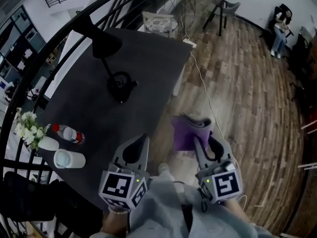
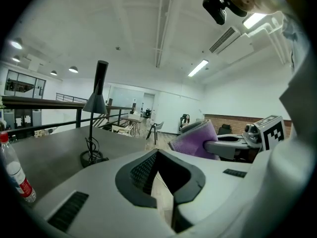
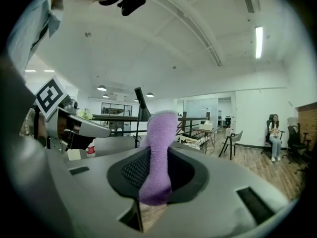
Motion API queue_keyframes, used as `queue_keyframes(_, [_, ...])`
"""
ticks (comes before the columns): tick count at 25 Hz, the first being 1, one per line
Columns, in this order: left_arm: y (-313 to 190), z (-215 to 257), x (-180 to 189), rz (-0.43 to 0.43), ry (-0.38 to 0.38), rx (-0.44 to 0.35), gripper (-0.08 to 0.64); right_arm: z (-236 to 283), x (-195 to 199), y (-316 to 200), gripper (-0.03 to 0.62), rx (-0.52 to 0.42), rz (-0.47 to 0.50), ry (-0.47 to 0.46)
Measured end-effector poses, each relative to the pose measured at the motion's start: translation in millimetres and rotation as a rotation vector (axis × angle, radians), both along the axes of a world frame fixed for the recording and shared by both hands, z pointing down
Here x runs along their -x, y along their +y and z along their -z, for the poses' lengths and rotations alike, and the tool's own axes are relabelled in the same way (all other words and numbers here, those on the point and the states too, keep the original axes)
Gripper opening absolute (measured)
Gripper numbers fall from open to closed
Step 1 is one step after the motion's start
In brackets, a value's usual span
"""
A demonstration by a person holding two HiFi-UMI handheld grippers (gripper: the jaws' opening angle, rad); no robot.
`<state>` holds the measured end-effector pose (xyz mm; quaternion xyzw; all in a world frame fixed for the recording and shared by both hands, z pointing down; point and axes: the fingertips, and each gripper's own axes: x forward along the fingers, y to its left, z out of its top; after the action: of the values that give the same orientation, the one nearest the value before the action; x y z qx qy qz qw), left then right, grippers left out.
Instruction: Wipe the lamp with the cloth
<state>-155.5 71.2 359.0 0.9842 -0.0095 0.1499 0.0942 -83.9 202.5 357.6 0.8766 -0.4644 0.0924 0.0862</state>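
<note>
2 grippers near table [image 1: 153, 78] near-right corner: R gripper [image 1: 204, 139] clamped on purple cloth [image 1: 189, 129], L gripper [image 1: 141, 144] jaws together, empty. Lamp [image 1: 102, 44] upright toward far edge, well apart from cloth.

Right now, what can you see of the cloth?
The cloth is purple and fuzzy, like microfibre, folded into a thick wad. The right tongs clamp it, and its top stands up past their tips. It hangs over the wooden floor beside the table, clear of the lamp.
</note>
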Motion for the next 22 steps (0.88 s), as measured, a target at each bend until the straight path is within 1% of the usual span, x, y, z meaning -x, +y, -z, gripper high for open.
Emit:
queue_keyframes(5, [-26.7,1.5,-31.1,0.026,0.007,0.005,0.009,7.0,-34.7,-29.6,0.089,-0.004,0.022,0.019])
queue_keyframes(10, [-49.7,-4.0,-47.9,0.046,0.006,0.010,0.009,8.0,-57.4,-55.3,0.089,-0.010,0.038,0.028])
queue_keyframes(16, [-73.4,-5.9,-50.9,0.098,0.004,0.015,0.009,9.2,-73.8,-80.3,0.089,0.002,0.062,0.042])
queue_keyframes(22, [-99.1,-4.3,-41.7,0.194,0.006,0.003,0.009,12.3,-92.0,-104.1,0.089,-0.002,0.089,0.059])
